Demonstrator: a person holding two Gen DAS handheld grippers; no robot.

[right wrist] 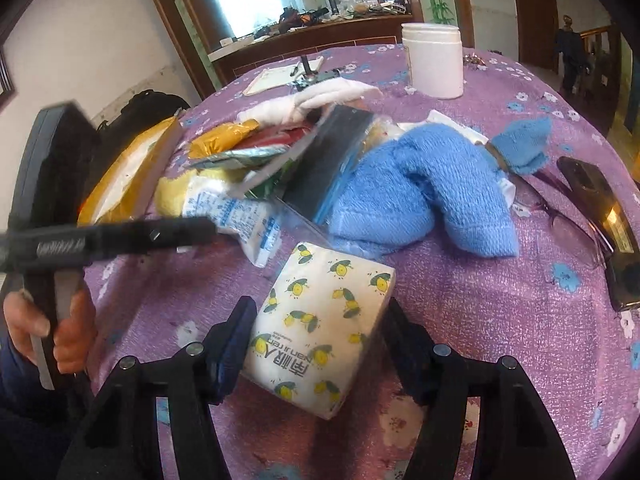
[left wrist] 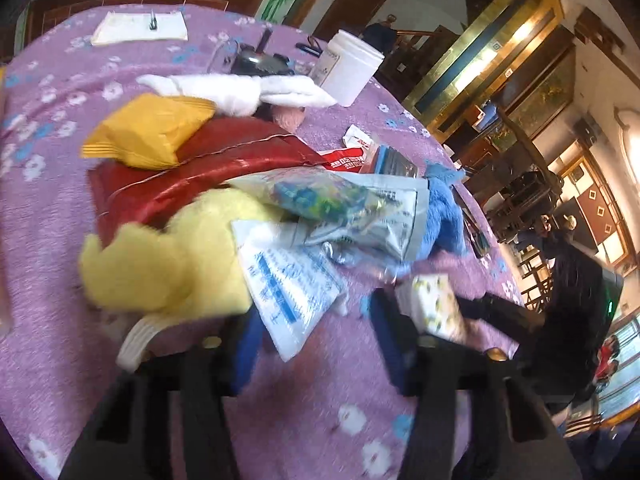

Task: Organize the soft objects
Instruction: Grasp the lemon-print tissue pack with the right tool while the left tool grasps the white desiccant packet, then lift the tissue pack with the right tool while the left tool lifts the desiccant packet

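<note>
A heap of soft things lies on the purple flowered tablecloth (left wrist: pixel 304 420): a yellow plush (left wrist: pixel 160 264), a red satin pouch (left wrist: pixel 208 168), a yellow packet (left wrist: pixel 148 136), a white towel (left wrist: pixel 240 88) and a blue towel (right wrist: pixel 420 188). My left gripper (left wrist: pixel 314 312) stands open at the heap's near edge. A corner of a white-and-blue plastic packet (left wrist: pixel 288 292) lies between its fingers, and only the left finger is against it. My right gripper (right wrist: pixel 320 304) is shut on a lemon-print tissue pack (right wrist: pixel 324 320), with a pad against each side.
A white jar (right wrist: pixel 434 60) stands behind the heap, with a notepad (left wrist: pixel 140 28) further back. A dark phone (right wrist: pixel 600 208) and glasses (right wrist: pixel 560 212) lie to the right of the blue towel. A hand (right wrist: pixel 68 336) holds the left gripper's handle at the table's left edge.
</note>
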